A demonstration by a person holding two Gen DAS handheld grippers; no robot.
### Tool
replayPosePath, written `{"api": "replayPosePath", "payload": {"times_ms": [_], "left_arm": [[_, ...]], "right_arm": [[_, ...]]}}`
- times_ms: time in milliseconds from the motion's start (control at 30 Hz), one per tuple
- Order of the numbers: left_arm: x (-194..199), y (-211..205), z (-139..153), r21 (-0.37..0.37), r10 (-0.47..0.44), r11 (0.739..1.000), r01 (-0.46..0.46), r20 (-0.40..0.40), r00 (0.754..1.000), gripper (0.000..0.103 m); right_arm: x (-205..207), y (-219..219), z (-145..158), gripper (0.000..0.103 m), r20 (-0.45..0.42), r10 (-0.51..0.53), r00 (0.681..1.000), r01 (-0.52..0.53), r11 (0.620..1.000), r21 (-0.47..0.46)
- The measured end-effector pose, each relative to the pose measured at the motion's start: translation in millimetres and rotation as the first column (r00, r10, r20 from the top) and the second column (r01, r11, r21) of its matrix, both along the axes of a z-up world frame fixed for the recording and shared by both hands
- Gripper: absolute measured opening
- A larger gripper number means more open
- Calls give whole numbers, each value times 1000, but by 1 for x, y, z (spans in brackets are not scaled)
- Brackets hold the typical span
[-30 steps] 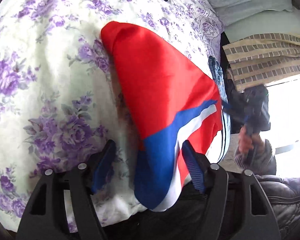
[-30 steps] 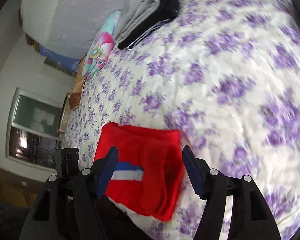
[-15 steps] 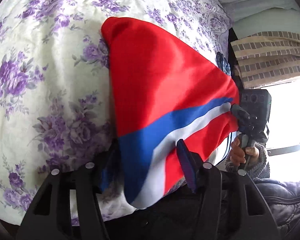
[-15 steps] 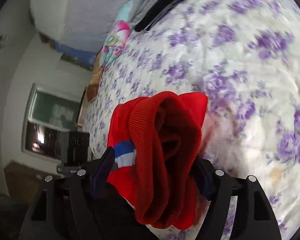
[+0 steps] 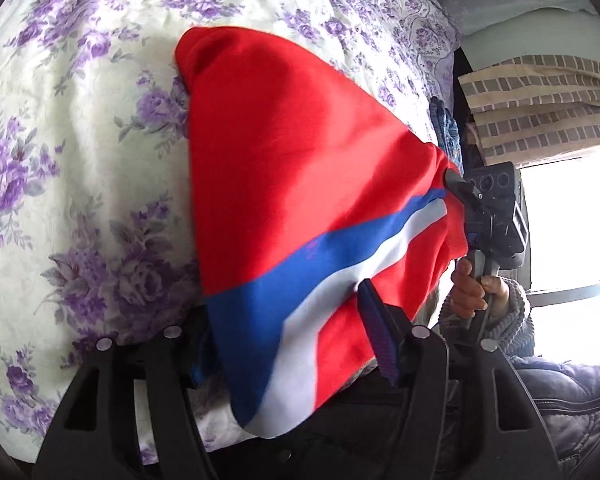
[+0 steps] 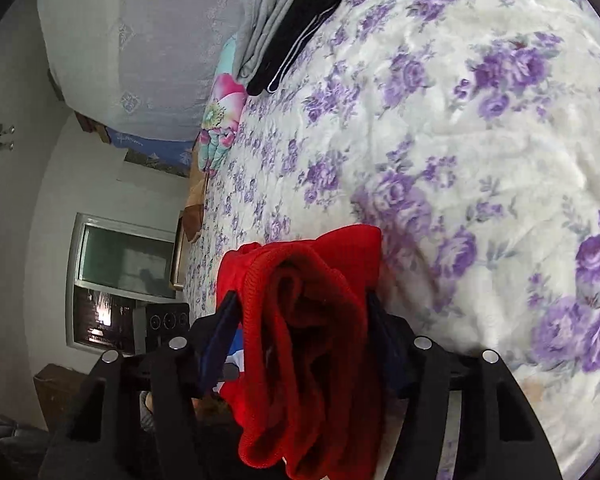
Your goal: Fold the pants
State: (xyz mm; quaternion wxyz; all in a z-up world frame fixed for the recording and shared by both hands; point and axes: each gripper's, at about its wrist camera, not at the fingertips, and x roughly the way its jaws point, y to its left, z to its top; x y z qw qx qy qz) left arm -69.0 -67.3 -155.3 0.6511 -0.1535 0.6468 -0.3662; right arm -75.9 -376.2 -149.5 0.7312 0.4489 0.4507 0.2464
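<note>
Red pants [image 5: 292,184] with a blue and white stripe lie on a floral bedspread [image 5: 80,168] and hang over its near edge. My left gripper [image 5: 288,320] has its jaws closed on the striped edge of the pants. In the right wrist view the bunched red waistband [image 6: 308,340] fills the space between the jaws of my right gripper [image 6: 300,320], which is shut on it. The right gripper also shows in the left wrist view [image 5: 460,192], pinching the pants' far corner.
A pile of folded grey and black clothes [image 6: 288,20] lies at the far end of the bed [image 6: 480,160], beside a flowered pillow [image 6: 220,120]. A striped curtain [image 5: 540,108] and bright window stand to the right of the bed.
Both grippers went from open around the pants to closed on them. The pants have been drawn out wider between them, and the waistband has bunched up in the right gripper.
</note>
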Motion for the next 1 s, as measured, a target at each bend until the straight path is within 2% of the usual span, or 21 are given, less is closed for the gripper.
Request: {"api": "replayPosePath", "payload": {"times_ms": [67, 133, 200, 267, 400, 533, 667, 800, 900, 1000], "left_arm": [[-1, 0, 3, -12, -11, 1000, 11, 20, 1000, 61], [2, 0, -5, 5, -7, 1000, 7, -8, 1000, 61], [4, 2, -10, -14, 5, 1000, -5, -34, 999, 61], [4, 2, -11, -16, 8, 1000, -9, -37, 999, 62], [5, -1, -11, -23, -2, 1000, 1, -27, 1000, 61], [0, -8, 1, -10, -33, 999, 34, 46, 998, 48], [0, 2, -5, -49, 11, 999, -10, 23, 1000, 42], [-4, -3, 5, -15, -7, 1000, 8, 73, 997, 34], [-4, -10, 18, 11, -24, 1000, 23, 121, 992, 28], [-2, -12, 32, -10, -21, 1000, 23, 153, 988, 23]], "right_arm": [[-3, -2, 3, 60, 19, 16, 1000, -16, 1000, 12], [-4, -11, -9, 57, -25, -17, 1000, 17, 1000, 2], [-8, -19, -16, 56, -46, -37, 998, 39, 999, 37], [-6, -13, -12, 60, -34, -25, 999, 25, 1000, -5], [-2, 1, -11, 58, -29, -17, 999, 15, 997, -75], [-10, 9, 7, 51, -1, 9, 1000, -9, 995, -103], [-12, 1, -9, 47, -52, -13, 999, 9, 997, -71], [-13, 8, 3, 47, -33, 14, 999, -18, 989, -144], [-14, 8, 9, 46, -31, 18, 999, -23, 987, -162], [-14, 11, 25, 45, 3, 32, 999, -31, 982, -189]]}}
